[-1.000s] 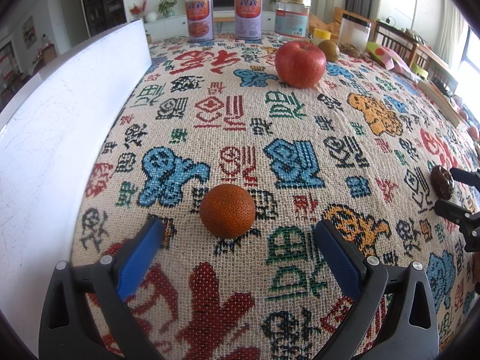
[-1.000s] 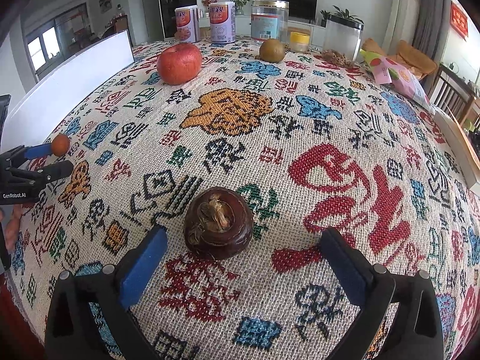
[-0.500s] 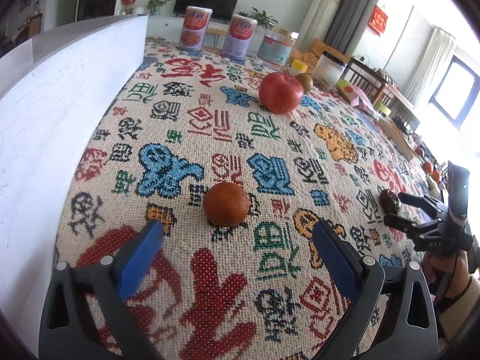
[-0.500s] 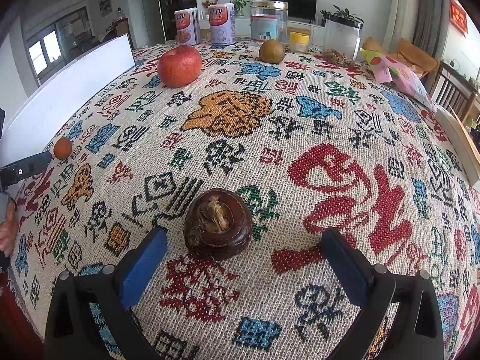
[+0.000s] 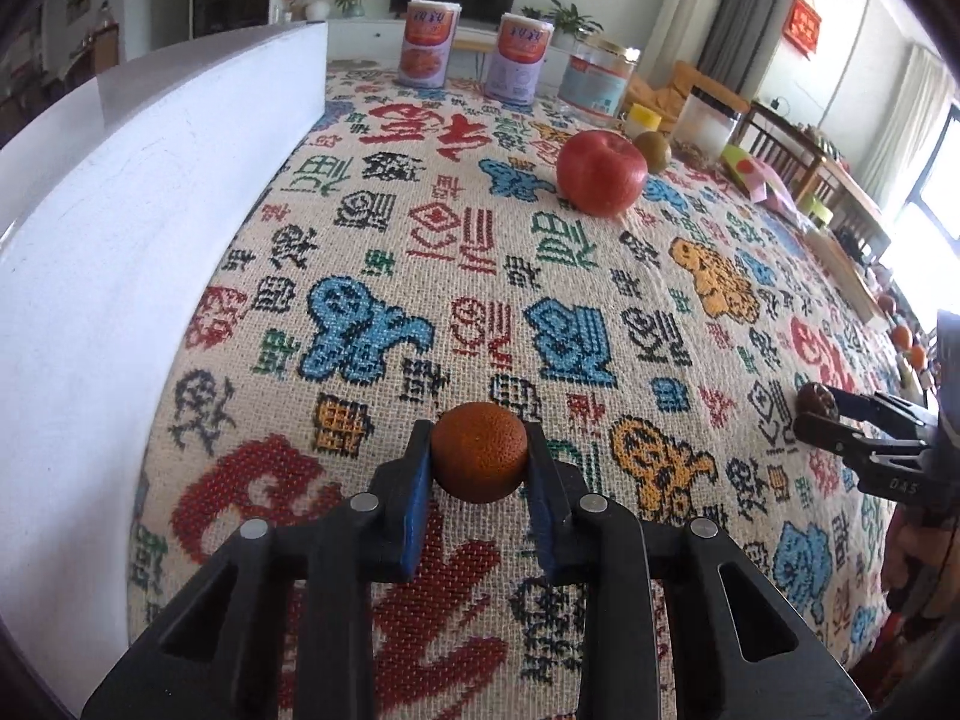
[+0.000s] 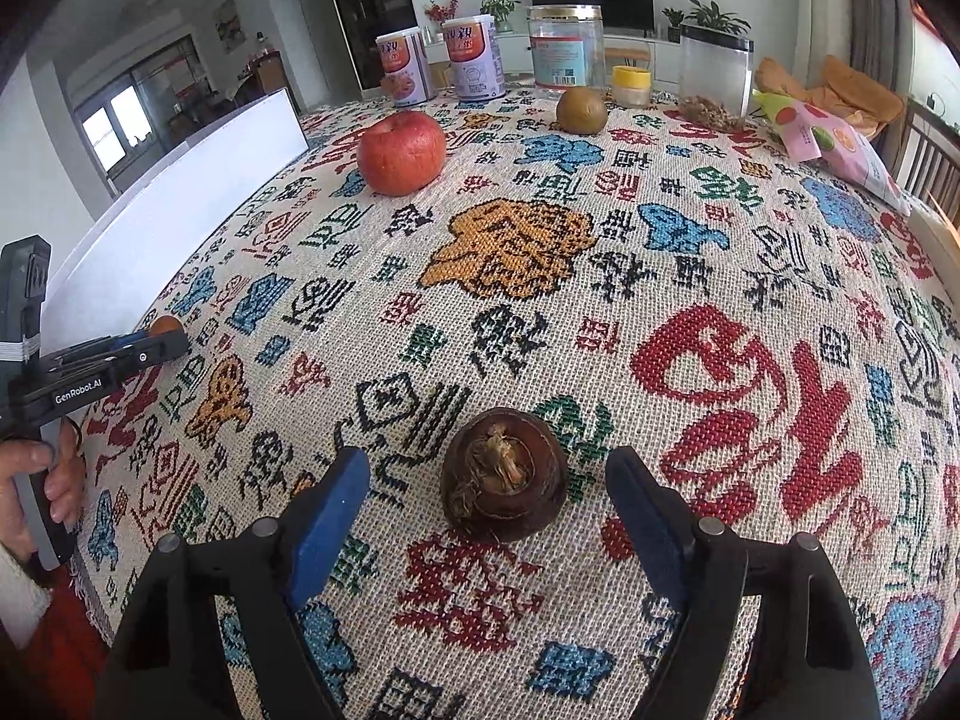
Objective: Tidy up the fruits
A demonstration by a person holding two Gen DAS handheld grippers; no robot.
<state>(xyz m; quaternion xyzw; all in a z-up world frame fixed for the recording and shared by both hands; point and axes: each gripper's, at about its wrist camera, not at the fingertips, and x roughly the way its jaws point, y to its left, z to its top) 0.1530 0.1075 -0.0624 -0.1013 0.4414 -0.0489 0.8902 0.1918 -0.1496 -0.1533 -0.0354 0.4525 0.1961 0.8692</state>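
We are working in a living room, on a woven tablecloth (image 5: 600, 276) patterned with characters. Our left gripper (image 5: 479, 456) is clamping the small round orange citrus (image 5: 479, 459); our right gripper (image 6: 489, 489), fingers spread, is straddling the brown round chestnut-like fruit (image 6: 504, 474) at twelve o'clock, untouched.

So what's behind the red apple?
Behind the red apple stand two printed cans on the patterned cloth. The apple hides the cloth right behind its base.
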